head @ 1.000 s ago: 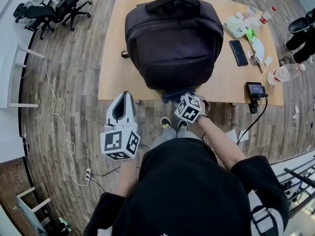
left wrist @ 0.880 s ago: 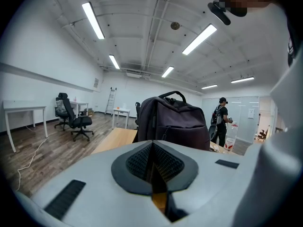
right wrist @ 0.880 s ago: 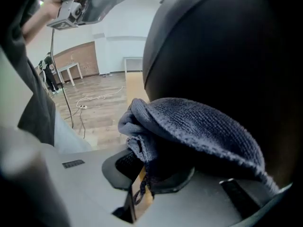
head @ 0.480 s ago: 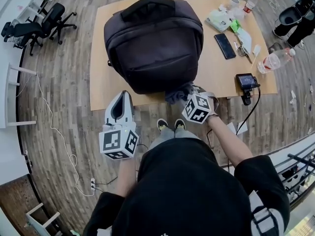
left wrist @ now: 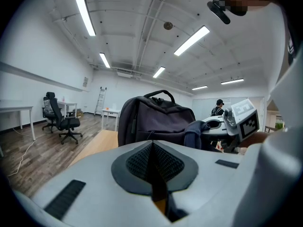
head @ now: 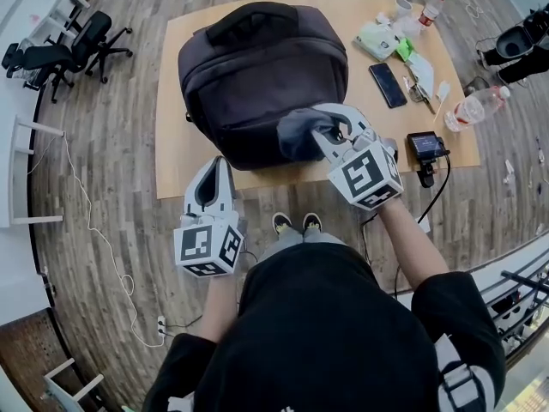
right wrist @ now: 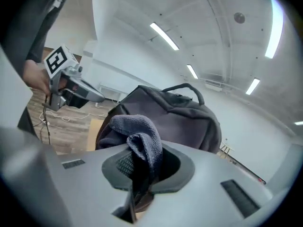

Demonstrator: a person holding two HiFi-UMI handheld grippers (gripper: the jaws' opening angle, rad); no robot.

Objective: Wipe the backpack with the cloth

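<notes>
My right fingers (right wrist: 122, 165) are clamped tight on the cloth (right wrist: 138, 137), a dark grey fold pinched between the pads with the rest bunched up above them. My left fingers (left wrist: 141, 162) are closed flat against each other with nothing between them.

The wooden table (head: 169, 110) fills the middle of the head view on a plank floor, and the backpack (head: 257, 63) takes up most of its left half. It lies face up, dark and bulky, with the carry handle at the far end and its bottom close to the near edge of the table. Two black office chairs (head: 62, 43) stand well apart from the table on the far left.

The right gripper (head: 333, 132) is held over the near right part of the backpack, and the cloth hangs off its tips against the lower right of the bag's front. I cannot tell whether the cloth is actually touching the fabric. The left gripper (head: 218, 170) sits off the table, just short of its near edge, pointing toward the backpack.

On the right end of the table lie a clear water bottle (head: 474, 106) on its side, a small black camera (head: 424, 145) at the near edge, and a dark phone (head: 388, 85).
</notes>
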